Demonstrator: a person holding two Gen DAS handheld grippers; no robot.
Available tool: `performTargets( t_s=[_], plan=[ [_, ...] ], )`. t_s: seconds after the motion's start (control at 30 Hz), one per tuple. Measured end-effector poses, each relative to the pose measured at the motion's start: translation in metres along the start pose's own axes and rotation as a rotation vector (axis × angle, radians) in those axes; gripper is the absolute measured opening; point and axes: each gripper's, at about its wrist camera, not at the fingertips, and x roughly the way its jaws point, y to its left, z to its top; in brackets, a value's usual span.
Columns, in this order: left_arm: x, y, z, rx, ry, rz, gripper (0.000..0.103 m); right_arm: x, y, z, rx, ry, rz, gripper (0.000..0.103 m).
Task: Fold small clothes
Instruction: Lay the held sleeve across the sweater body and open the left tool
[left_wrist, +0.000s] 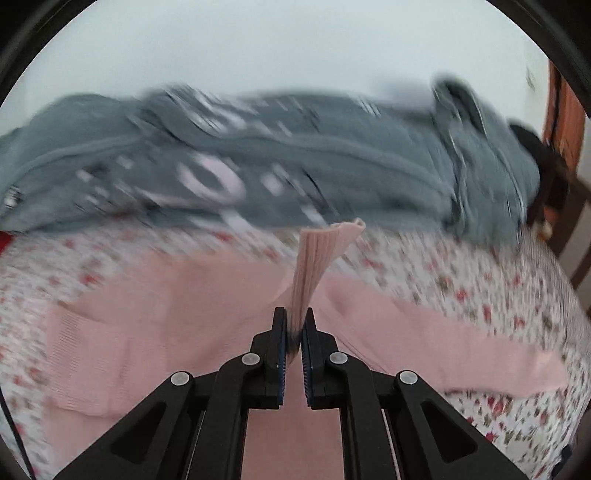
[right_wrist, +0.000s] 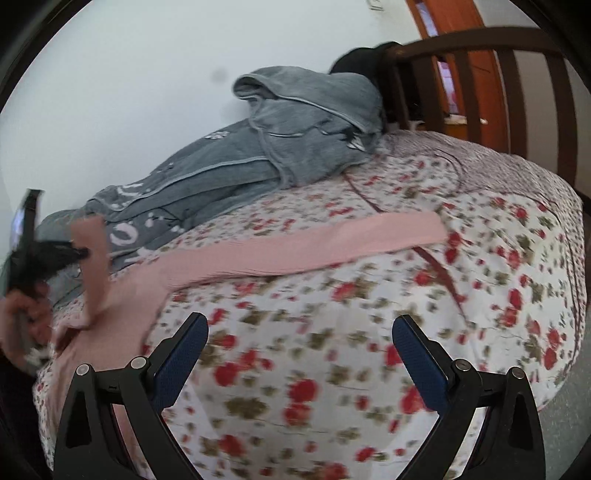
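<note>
The bed (right_wrist: 480, 229), under a floral cover, fills the room in front of both cameras, with a grey robe (right_wrist: 295, 140) heaped along the wall side. Across the cover lies the pink garment (right_wrist: 295, 247), a small ribbed knit; one long sleeve (right_wrist: 388, 230) runs flat toward the wooden headboard (right_wrist: 509, 92), its long axis pointing up and to the right from the body of the piece. The left gripper (left_wrist: 294, 332) has its fingers pinched tight on a ribbed strip (left_wrist: 317, 266) of the same knit, lifted clear of the bed and standing up from the fingers. The right gripper (right_wrist: 299, 354) hovers over bare floral cover with its fingers spread wide and nothing between them. The flat sleeve lies ahead of those open fingers and slightly left, apart from them, so the right hand looks the nearer one to take it; it would have to reach forward across the sleeve's length.
</note>
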Motion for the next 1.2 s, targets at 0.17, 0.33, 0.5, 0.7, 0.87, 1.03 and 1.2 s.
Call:
performTargets(
  t_s=[0.17,0.33,0.5,0.7,0.87,1.03,1.2],
  plan=[
    [0.043,-0.032,-0.036,0.097,0.203,0.000,0.015,0.012,-0.010,-0.006,0.007,0.040,0.003,0.099],
    [-0.009,-0.001,-0.037,0.097,0.061,-0.017,0.074,0.026,0.006,-0.007,-0.031,0.060,0.048,0.099],
    [-0.042,0.063,-0.034,0.084,-0.024,0.092,0.076,0.035,0.033,-0.009,-0.054,0.073,0.102,0.099],
    [-0.077,0.192,-0.050,-0.109,-0.050,0.296,0.076,0.037,0.084,-0.008,-0.138,0.081,0.171,0.099],
    [-0.098,0.273,-0.071,-0.259,-0.026,0.285,0.076,0.041,0.130,-0.002,-0.235,0.069,0.191,0.095],
    [-0.082,0.307,-0.078,-0.338,-0.011,0.143,0.074,0.048,0.172,0.001,-0.312,0.063,0.169,0.083],
    [-0.034,0.304,-0.047,-0.338,0.048,-0.093,0.074,0.068,0.208,0.004,-0.376,0.083,0.164,0.078]
  ],
)
